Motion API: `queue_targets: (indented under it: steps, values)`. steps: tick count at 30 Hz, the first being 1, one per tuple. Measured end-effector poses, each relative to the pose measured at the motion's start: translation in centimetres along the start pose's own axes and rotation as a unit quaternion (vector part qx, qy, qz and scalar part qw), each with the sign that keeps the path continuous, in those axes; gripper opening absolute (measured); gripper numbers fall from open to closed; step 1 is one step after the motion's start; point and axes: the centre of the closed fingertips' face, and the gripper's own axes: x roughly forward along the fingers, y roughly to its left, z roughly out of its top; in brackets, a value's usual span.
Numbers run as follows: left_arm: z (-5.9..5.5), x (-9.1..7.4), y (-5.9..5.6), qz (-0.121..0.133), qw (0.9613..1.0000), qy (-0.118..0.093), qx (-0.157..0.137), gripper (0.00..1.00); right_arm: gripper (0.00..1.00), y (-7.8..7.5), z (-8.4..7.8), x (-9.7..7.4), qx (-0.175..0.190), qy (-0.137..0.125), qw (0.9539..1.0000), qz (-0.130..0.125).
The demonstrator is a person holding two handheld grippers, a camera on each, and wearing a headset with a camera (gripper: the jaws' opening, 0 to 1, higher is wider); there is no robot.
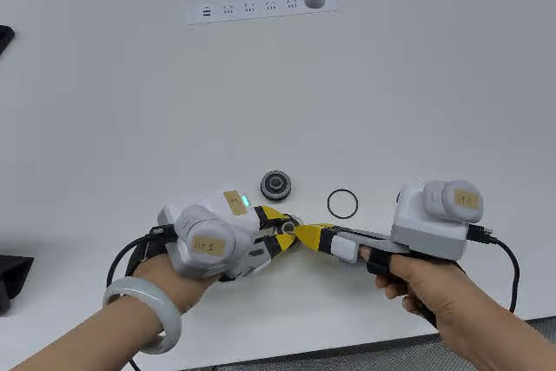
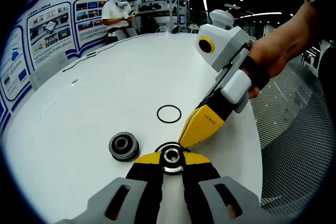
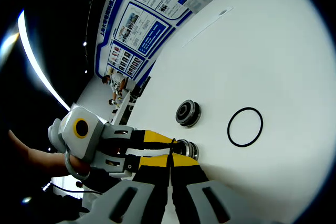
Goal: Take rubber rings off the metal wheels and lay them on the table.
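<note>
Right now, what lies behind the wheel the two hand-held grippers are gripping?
A second wheel and a loose ring lie on the table behind it, apart from each other. The jaws hide much of the rim of the gripped wheel.

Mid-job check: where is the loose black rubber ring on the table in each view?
Head view: the thin black rubber ring lies right of centre.
Left gripper view: the ring lies near the centre.
Right gripper view: the ring lies right of centre.
Shared landmark: the free-standing metal wheel with a black rubber rim, to the ring's left in all three.
</note>
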Motion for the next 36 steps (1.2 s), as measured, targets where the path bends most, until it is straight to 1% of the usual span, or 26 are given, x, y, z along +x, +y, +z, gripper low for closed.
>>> queue_targets:
  steps: [5, 6, 8, 11, 14, 18, 26, 28, 30, 32, 36]
  values:
    - [0.0, 0.0, -0.1, -0.001, 1.0, -0.004, -0.002, 0.14, 0.02, -0.4, -0.2, 0.0, 0.002, 0.0, 1.0, -0.007]
    - [0.1, 0.0, -0.1, -0.001, 1.0, -0.007, -0.001, 0.15, 0.02, -0.5, -0.2, 0.0, 0.003, 0.0, 1.0, -0.008]
    - [0.1, -0.1, -0.1, 0.001, 1.0, -0.006, 0.001, 0.18, 0.02, -0.5, -0.2, 0.0, 0.002, 0.001, 0.9999, -0.01]
    - [0.2, -0.3, -0.1, 0.002, 0.9999, -0.011, 0.003, 0.19, 0.02, -0.6, -0.2, -0.1, 0.003, 0.0, 0.9999, -0.011]
    - [0.5, -0.6, -0.1, 0.004, 0.9998, -0.019, 0.003, 0.22, 0.02, -0.6, -0.1, -0.1, 0.003, 0.0, 0.9999, -0.011]
    - [0.5, -0.7, -0.1, 0.007, 0.9998, -0.019, 0.005, 0.24, 0.02, -0.5, -0.2, -0.1, 0.003, 0.002, 0.9999, -0.009]
    - [-0.3, -1.4, 0.3, 0.014, 0.9997, -0.017, -0.001, 0.3, 0.02, 0.0, -0.1, -0.1, 0.001, 0.003, 1.0, -0.005]
    - [-0.6, -1.6, 0.4, 0.017, 0.9997, -0.018, -0.004, 0.34, 0.02, 0.2, 0.0, -0.2, 0.001, 0.003, 1.0, -0.004]
    - [-0.8, -1.9, 0.5, 0.02, 0.9996, -0.019, -0.006, 0.36, 0.02, 0.4, 0.1, -0.2, 0.001, 0.003, 1.0, -0.001]
    - [-1.1, -2.1, 0.6, 0.024, 0.9995, -0.018, -0.01, 0.4, 0.02, 0.6, 0.1, -0.3, -0.001, 0.003, 1.0, 0.001]
    - [-1.8, -2.7, 1.0, 0.031, 0.9993, -0.017, -0.012, 0.43, 0.02, 1.0, 0.0, -0.5, 0.003, 0.003, 1.0, 0.007]
